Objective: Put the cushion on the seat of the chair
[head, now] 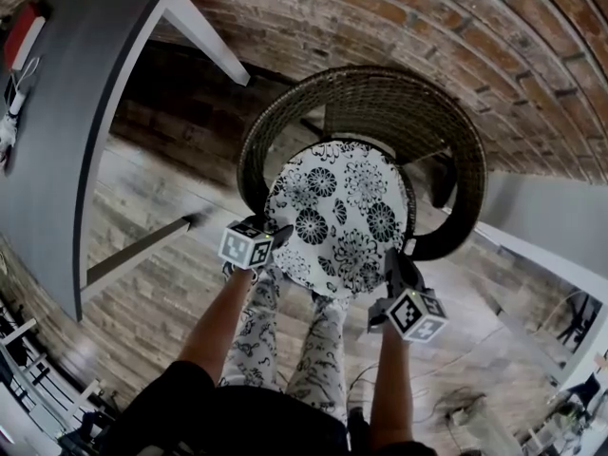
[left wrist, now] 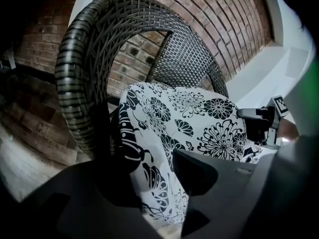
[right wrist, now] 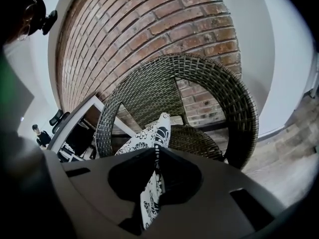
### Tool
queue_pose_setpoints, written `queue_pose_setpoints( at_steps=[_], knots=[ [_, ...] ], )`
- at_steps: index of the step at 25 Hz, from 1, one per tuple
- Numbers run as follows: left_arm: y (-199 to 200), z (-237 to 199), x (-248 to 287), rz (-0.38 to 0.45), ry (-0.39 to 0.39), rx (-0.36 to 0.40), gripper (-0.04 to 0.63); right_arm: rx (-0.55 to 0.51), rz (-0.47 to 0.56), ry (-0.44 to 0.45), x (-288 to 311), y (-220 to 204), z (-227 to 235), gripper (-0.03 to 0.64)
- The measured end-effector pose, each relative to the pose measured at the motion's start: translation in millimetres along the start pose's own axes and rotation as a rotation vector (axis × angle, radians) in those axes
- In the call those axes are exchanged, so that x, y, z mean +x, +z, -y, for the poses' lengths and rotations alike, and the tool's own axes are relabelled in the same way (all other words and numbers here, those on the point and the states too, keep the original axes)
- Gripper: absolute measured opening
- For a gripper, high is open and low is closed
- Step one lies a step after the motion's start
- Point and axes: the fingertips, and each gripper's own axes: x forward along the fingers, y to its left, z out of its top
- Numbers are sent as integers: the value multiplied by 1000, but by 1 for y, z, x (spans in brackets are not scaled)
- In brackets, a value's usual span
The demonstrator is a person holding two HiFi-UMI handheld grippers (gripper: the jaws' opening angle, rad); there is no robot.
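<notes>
Cushion (head: 337,212) is hanging tilted over the wicker chair (head: 370,93), with left gripper (head: 269,243) and right gripper (head: 395,266) each pinching closed on an opposite edge

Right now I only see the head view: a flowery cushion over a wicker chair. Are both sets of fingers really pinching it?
Observer: In its own view the right gripper is shut on the cushion, at its edge.
Operator: And the left one?
Observer: The left gripper has the cushion edge between its fingers too.
Operator: What's under the cushion?
Observer: The right gripper view shows the woven seat beyond it, with nothing lying on the part that shows.
</notes>
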Motion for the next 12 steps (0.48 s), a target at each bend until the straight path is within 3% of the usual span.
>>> queue_pose_setpoints(
  at_steps=[7,12],
  knots=[
    [-8,0,-8,-23,23,24,215,17,8,-12,-2,-1,2,23],
    [-12,-6,-11,-20,57,-10,241,38,18,-11,-1,-2,3,21]
  ],
)
